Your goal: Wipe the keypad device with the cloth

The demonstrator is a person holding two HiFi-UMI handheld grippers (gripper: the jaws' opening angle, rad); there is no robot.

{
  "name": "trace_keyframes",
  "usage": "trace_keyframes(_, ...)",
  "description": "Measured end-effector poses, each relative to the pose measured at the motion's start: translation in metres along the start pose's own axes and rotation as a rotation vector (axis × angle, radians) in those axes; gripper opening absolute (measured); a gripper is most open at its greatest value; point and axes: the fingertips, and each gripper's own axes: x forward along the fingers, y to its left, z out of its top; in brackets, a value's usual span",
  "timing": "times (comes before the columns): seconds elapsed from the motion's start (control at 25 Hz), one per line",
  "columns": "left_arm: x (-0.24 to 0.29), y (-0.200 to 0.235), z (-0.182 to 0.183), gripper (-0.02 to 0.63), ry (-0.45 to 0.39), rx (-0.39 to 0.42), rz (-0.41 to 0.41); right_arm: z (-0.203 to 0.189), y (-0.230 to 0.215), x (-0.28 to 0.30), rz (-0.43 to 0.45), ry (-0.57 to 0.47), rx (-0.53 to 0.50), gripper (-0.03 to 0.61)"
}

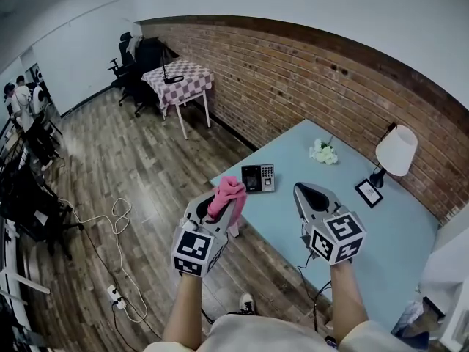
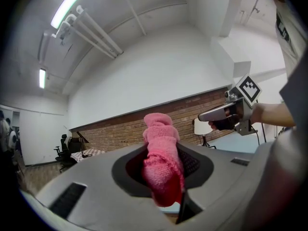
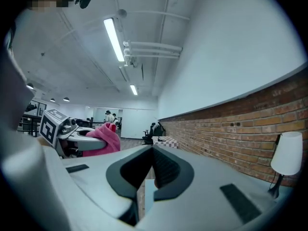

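Keypad device [image 1: 258, 177] lies flat at the centre of the head view, by the left corner of the pale blue table [image 1: 381, 233], long axis left to right, screen leftward. Just below it, the left gripper [image 1: 229, 198] clamps a bunched pink cloth [image 1: 226, 188]. The right gripper [image 1: 306, 191], at lower right, is closed on nothing.

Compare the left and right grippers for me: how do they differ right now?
The left gripper is shut on the pink cloth, which sticks out past its jaws; the right gripper is shut on nothing. In the head view the left gripper shows just below the keypad device, the right gripper against bare blue table. Both are held up, clear of the device.
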Motion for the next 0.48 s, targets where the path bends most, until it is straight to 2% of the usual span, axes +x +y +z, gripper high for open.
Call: trace_keyframes(0.48,0.072,0.063,-0.035,0.137,0.023,-0.035,-0.050,-0.026,-0.034,0.089,-0.055,0.064,0.029,0.012)
